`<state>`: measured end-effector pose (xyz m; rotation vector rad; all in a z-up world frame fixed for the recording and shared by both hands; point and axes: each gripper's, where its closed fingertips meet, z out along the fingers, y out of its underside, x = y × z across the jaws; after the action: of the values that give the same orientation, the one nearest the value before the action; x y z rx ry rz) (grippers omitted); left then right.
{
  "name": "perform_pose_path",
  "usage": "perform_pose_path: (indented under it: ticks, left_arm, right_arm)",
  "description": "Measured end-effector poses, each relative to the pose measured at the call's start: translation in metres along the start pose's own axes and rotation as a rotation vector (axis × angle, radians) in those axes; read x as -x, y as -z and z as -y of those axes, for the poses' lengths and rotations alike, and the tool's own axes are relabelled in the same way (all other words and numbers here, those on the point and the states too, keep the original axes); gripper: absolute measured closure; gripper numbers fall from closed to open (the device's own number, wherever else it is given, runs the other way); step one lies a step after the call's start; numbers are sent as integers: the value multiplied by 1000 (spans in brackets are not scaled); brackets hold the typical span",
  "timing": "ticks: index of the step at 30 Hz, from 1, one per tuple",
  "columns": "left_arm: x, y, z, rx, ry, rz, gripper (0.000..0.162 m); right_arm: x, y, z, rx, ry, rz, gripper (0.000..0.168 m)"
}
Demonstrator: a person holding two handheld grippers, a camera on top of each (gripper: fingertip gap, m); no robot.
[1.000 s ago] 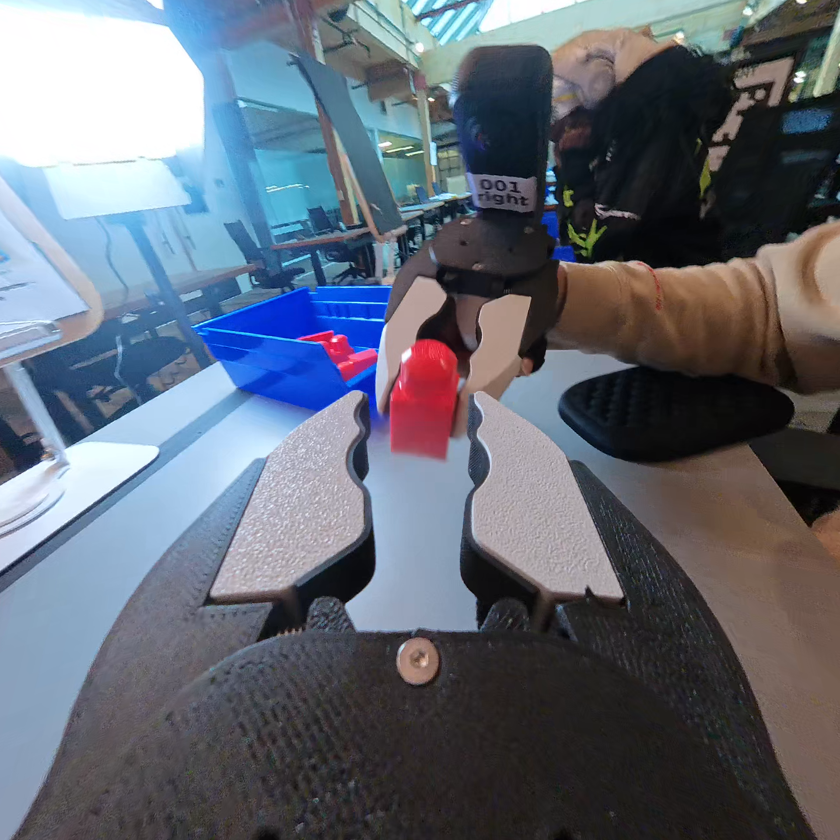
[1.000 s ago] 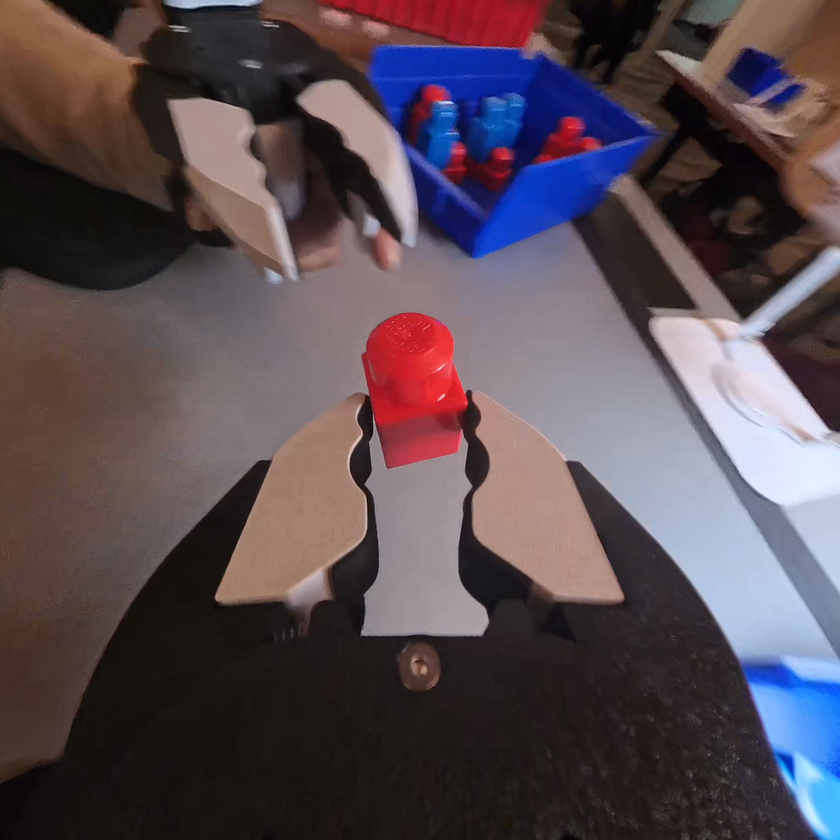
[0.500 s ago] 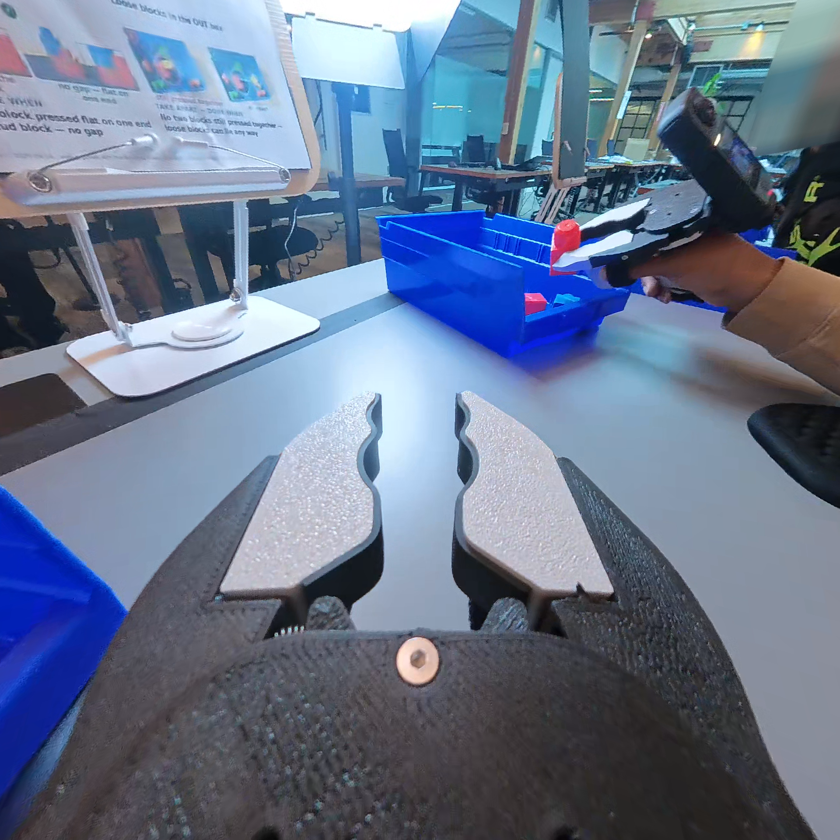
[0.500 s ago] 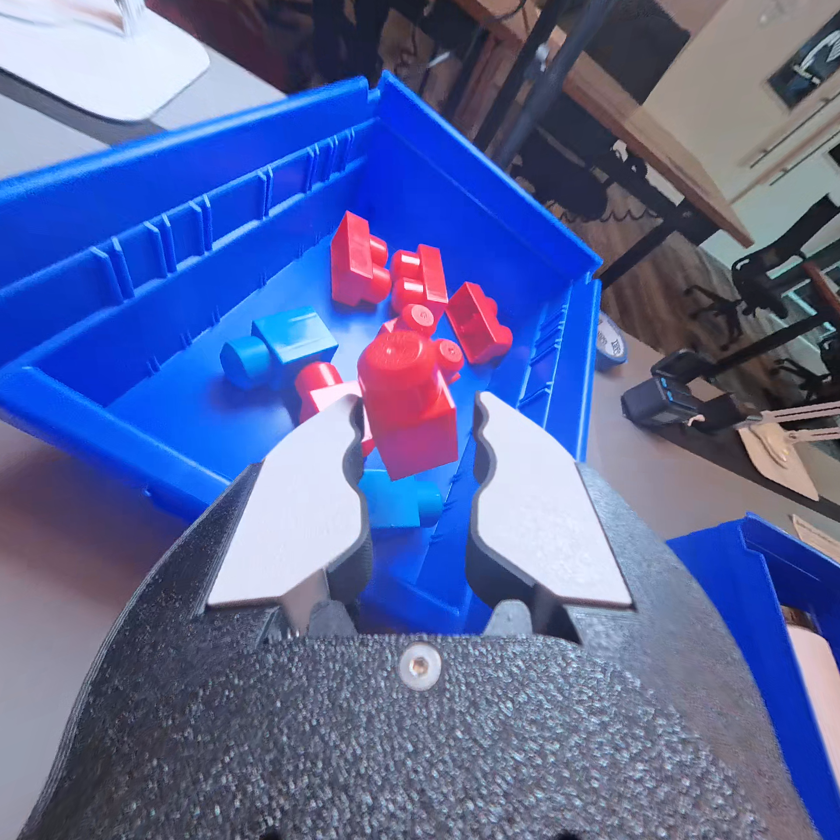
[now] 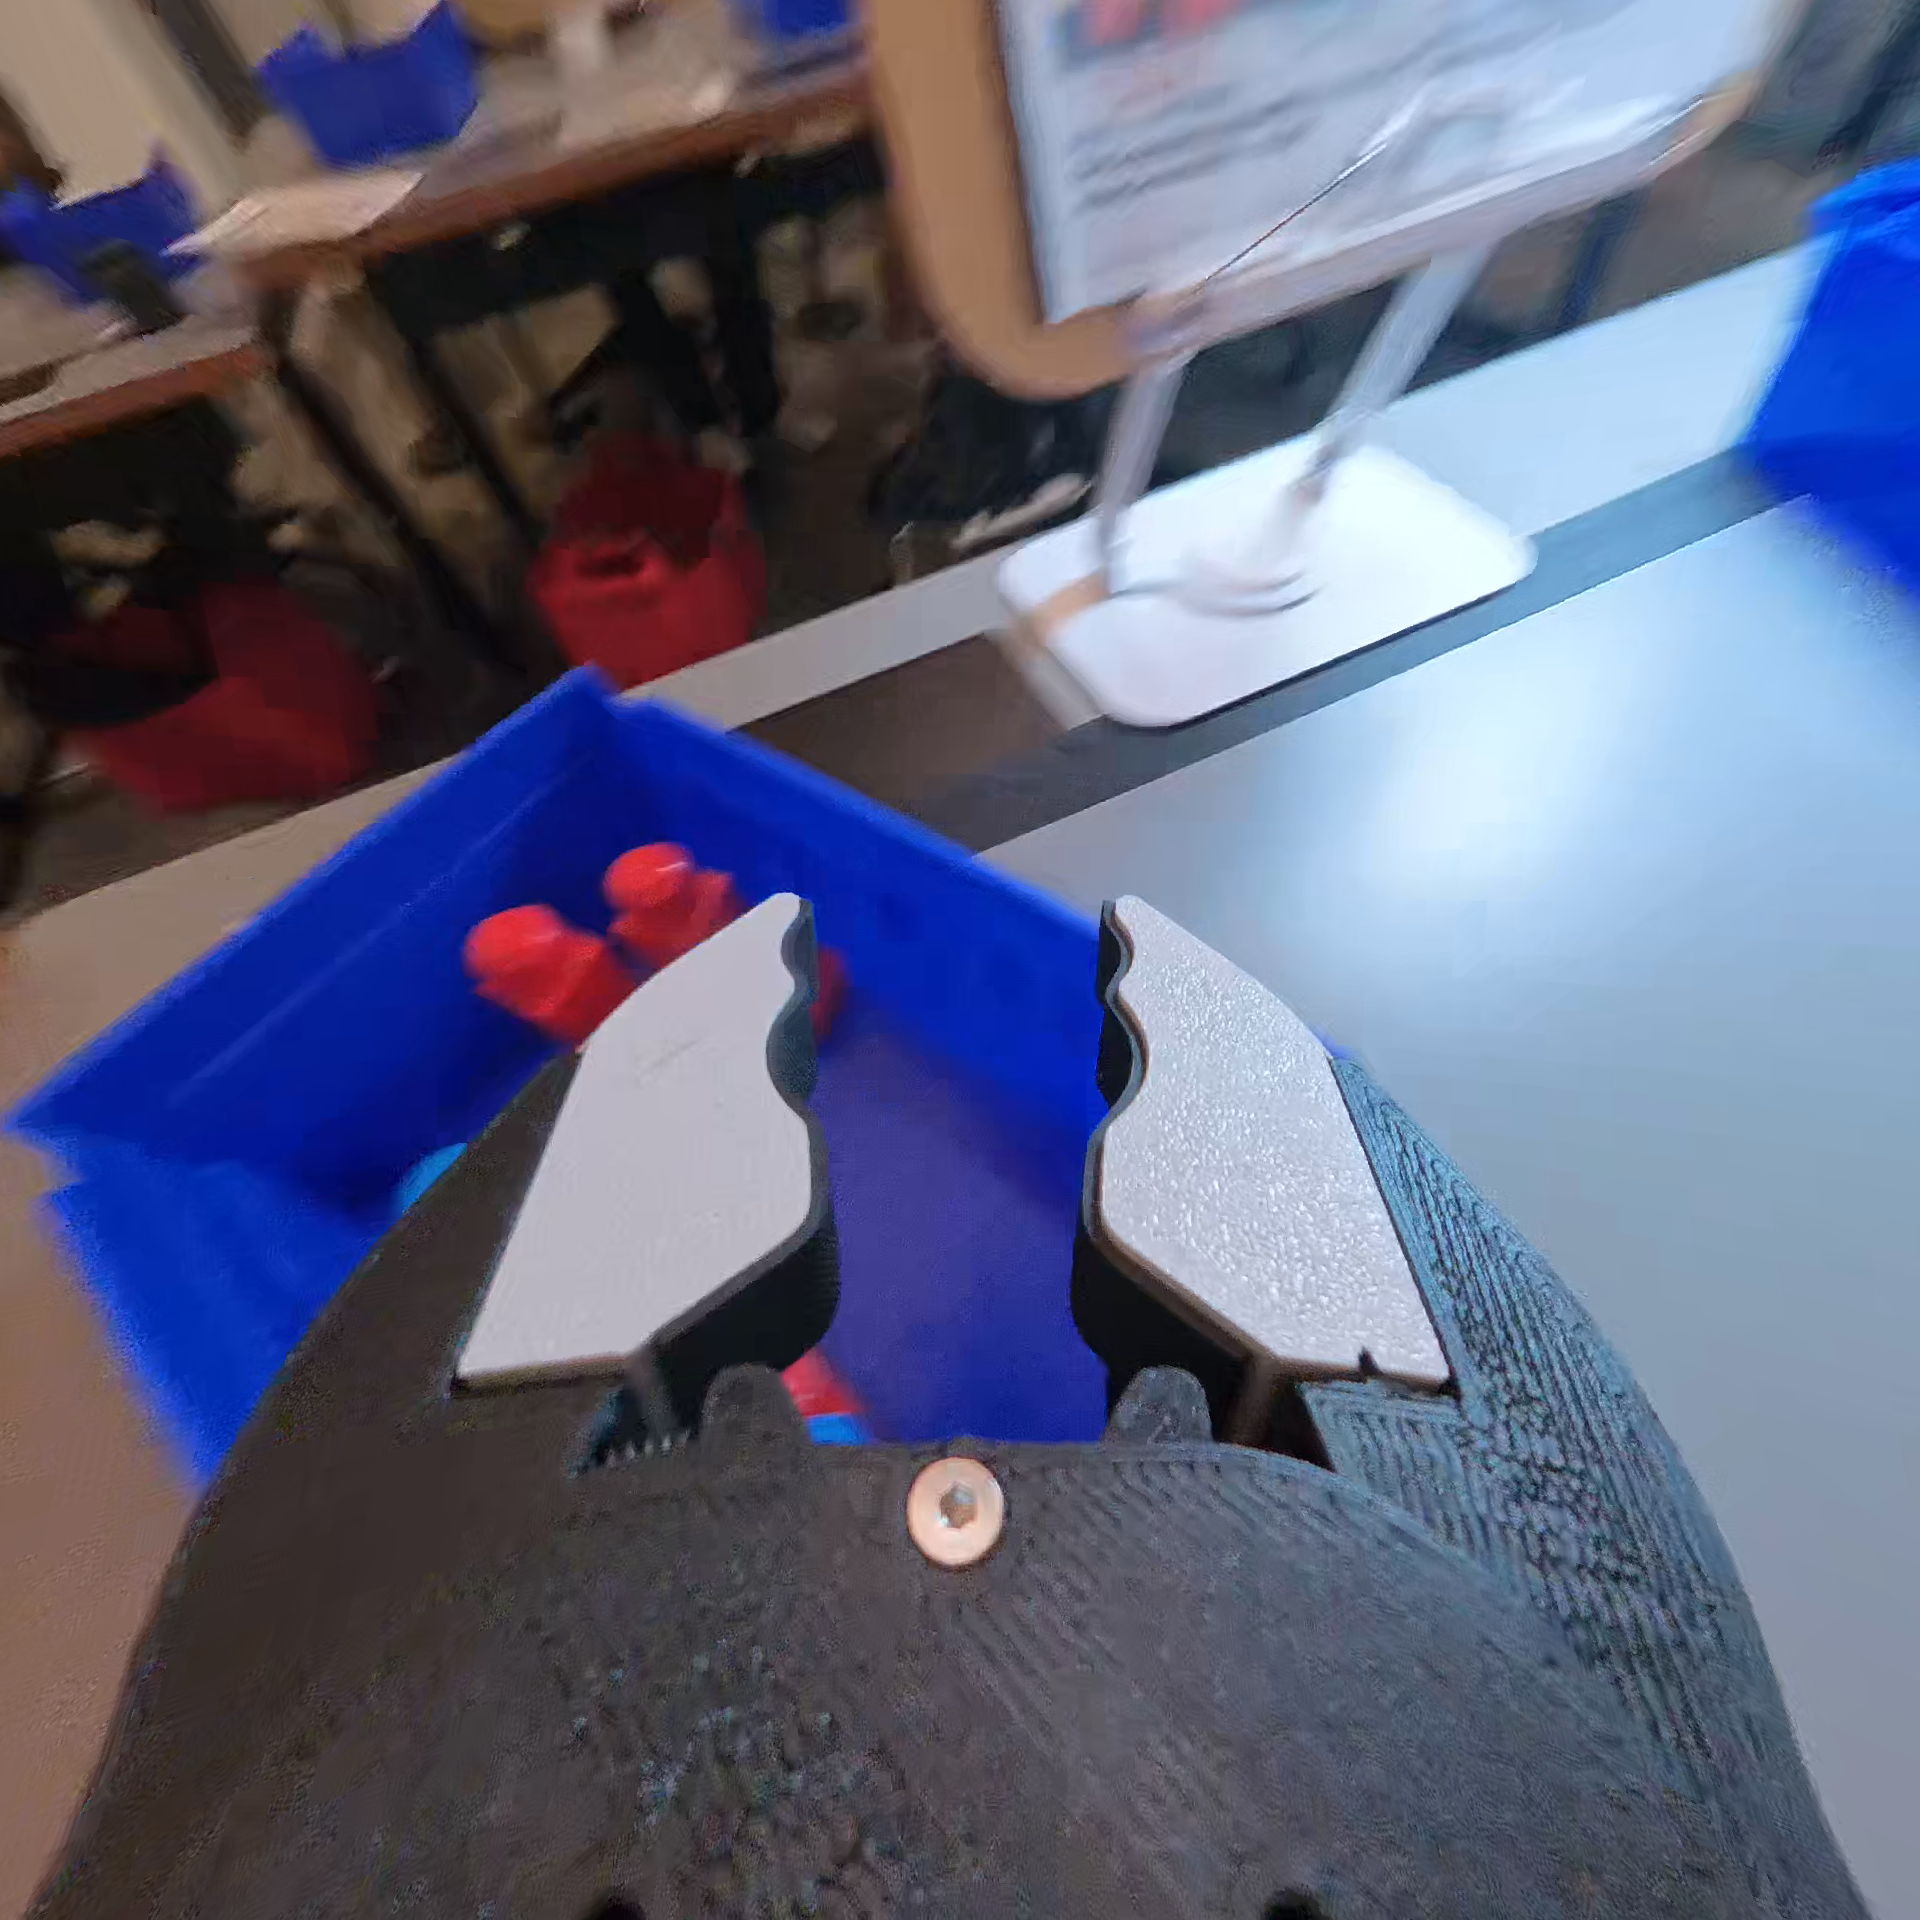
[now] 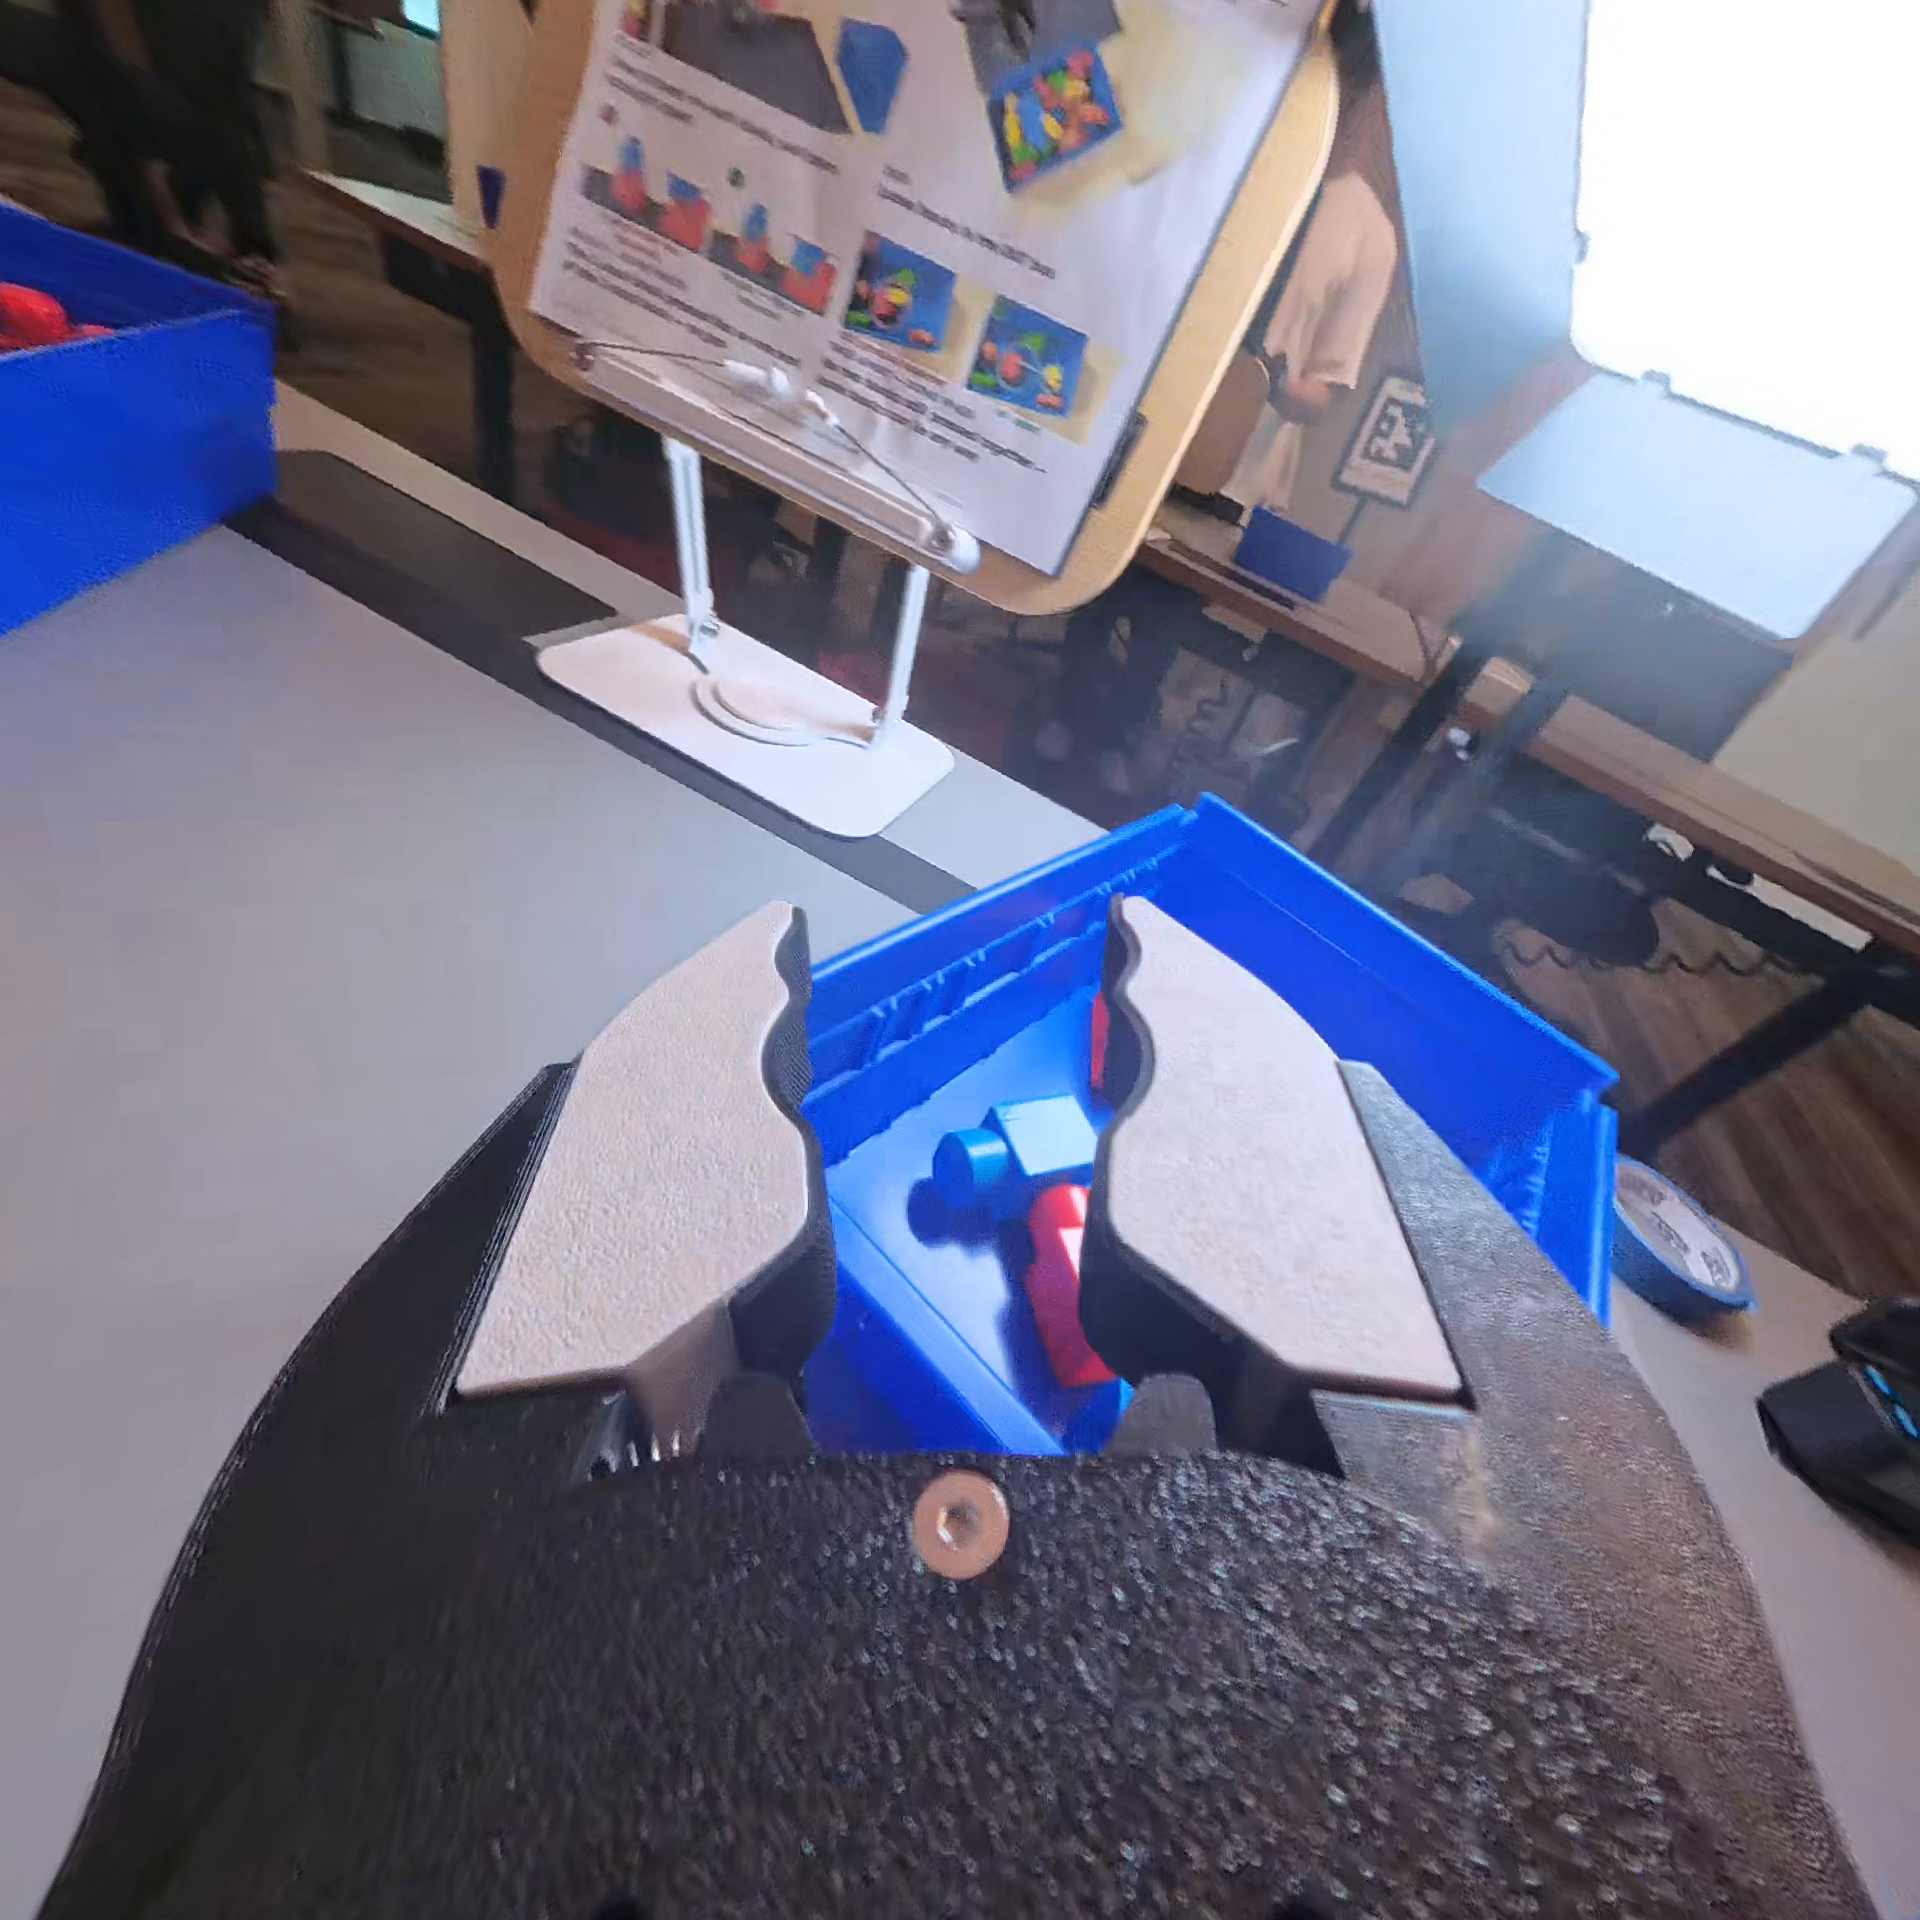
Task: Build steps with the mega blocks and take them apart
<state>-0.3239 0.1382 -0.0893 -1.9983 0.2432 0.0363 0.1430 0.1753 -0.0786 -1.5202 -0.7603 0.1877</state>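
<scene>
Glossy plastic blue bin [image 6: 1434,997], rough matt black gripper housing [image 6: 935,1714], smooth grey table [image 6: 260,831].

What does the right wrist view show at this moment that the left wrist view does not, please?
Only the right wrist view shows a blue block lying in its bin, a roll of blue tape beside that bin, and the open, empty right gripper.

Only the left wrist view shows two red blocks in another blue bin and the open, empty left gripper above it.

Both show the grey table and the white stand holding an instruction sheet.
</scene>
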Motion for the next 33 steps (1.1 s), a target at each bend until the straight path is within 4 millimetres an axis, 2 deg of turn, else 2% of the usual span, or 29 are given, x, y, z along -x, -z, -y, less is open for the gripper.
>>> perform_pose_path:
  ticks: [3, 6, 9, 12, 13, 15, 21, 24, 25, 30, 33]
  left_arm:
    - [65, -20, -26, 240, -56, 144, 106]
    - [107, -32, -57, 469, -70, 209, 105]
    - [131, -32, -93, 721, -96, 236, 100]
    - [132, -35, -116, 863, -14, 182, 105]
    - [132, -39, -113, 842, 37, 172, 108]
    - [131, -41, -116, 876, 84, 160, 128]
    - [130, -40, -118, 904, 82, 156, 130]
    - [133, -37, -114, 878, 25, 183, 132]
    - [134, -38, -102, 809, -7, 185, 162]
    - [128, -25, -36, 598, -109, 201, 162]
    - [126, -17, -24, 570, -142, 207, 162]
  right_arm:
    - [26, -5, -1, -8, 117, 43, 114]
    - [45, -10, -8, 8, 228, 70, 114]
    - [58, -13, -13, 17, 268, 107, 114]
    - [64, -15, -17, 24, 272, 137, 115]
    - [66, -15, -19, 27, 269, 145, 116]
    - [68, -16, -22, 37, 263, 157, 116]
    - [68, -15, -24, 41, 264, 162, 119]
    - [67, -14, -22, 32, 267, 152, 120]
    - [66, -13, -21, 28, 264, 151, 120]
    - [69, -12, -17, 10, 249, 156, 120]
    - [74, -12, -16, 11, 254, 164, 120]
